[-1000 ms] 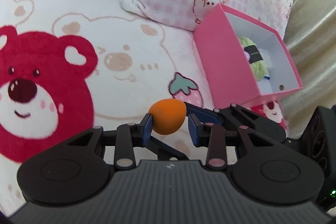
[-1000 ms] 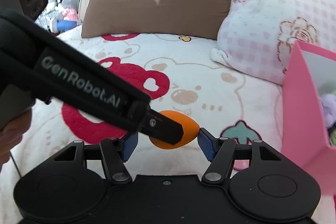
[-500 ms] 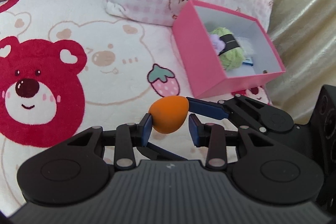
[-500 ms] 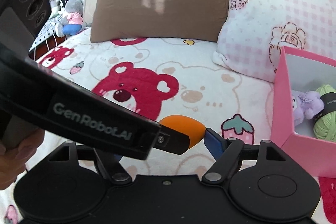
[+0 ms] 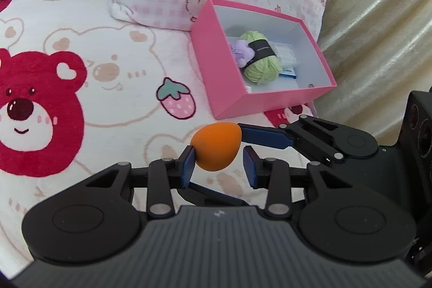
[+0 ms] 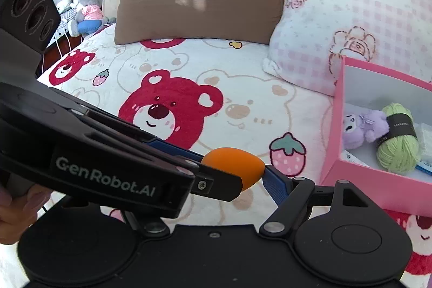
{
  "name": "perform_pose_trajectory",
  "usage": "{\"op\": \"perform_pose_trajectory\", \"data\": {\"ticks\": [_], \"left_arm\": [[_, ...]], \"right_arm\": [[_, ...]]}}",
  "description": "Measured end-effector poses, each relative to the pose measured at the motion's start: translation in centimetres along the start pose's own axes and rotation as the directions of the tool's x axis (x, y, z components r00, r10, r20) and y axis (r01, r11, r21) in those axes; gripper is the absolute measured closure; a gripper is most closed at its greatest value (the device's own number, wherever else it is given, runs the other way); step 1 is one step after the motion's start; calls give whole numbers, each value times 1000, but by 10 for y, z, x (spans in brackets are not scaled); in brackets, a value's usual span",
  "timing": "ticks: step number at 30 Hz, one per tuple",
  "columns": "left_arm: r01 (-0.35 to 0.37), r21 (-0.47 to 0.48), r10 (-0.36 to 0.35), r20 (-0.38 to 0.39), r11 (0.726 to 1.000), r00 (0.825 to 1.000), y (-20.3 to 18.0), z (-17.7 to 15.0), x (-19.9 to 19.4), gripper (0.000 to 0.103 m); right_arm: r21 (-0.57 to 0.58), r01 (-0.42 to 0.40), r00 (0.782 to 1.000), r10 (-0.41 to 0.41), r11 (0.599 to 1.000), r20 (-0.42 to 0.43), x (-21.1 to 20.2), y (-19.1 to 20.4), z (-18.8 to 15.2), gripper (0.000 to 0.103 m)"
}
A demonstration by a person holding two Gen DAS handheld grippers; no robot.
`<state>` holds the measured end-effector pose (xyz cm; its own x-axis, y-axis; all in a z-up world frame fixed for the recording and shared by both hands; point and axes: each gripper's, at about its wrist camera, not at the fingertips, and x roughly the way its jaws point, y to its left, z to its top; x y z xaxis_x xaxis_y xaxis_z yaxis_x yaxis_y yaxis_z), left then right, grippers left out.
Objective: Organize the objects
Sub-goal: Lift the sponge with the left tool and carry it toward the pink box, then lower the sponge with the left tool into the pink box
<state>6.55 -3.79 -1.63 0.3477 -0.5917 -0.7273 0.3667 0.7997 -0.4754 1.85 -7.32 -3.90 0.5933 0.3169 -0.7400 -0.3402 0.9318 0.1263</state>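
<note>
Orange egg [image 5: 216,149] pinched in left hand-held gripper [image 5: 218,166]; right hand-held gripper [image 6: 232,180] spread wide around it.

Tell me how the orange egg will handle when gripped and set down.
The orange egg looks matte and foam-like, so it is probably light and squashy, not brittle. That surface likely makes it grippy; the left gripper holds it by a narrow pinch. Its rounded, tapering shape could roll, though the plush bedspread should slow it.
</note>
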Motion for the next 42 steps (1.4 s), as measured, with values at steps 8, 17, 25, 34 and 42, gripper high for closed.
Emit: {"op": "perform_pose_trajectory", "data": {"ticks": [8, 17, 25, 34, 42], "left_arm": [[26, 36, -25, -5, 999, 1000, -27, 16, -11, 67], [79, 64, -78, -15, 995, 997, -62, 29, -8, 66], [84, 118, -84, -2, 989, 996, -101, 41, 0, 65], [121, 155, -127, 28, 980, 991, -131, 62, 14, 65], [141, 167, -147, 24, 976, 989, -136, 77, 32, 65]], "right_arm": [[-7, 14, 999, -14, 1000, 31, -28, -10, 10, 21], [-26, 62, 997, -60, 998, 58, -54, -28, 12, 21], [-8, 109, 985, -107, 994, 133, -78, -53, 7, 22], [44, 168, 969, -173, 985, 175, -93, -91, 8, 36], [116, 191, 960, -210, 975, 184, -87, -119, 7, 49]]}}
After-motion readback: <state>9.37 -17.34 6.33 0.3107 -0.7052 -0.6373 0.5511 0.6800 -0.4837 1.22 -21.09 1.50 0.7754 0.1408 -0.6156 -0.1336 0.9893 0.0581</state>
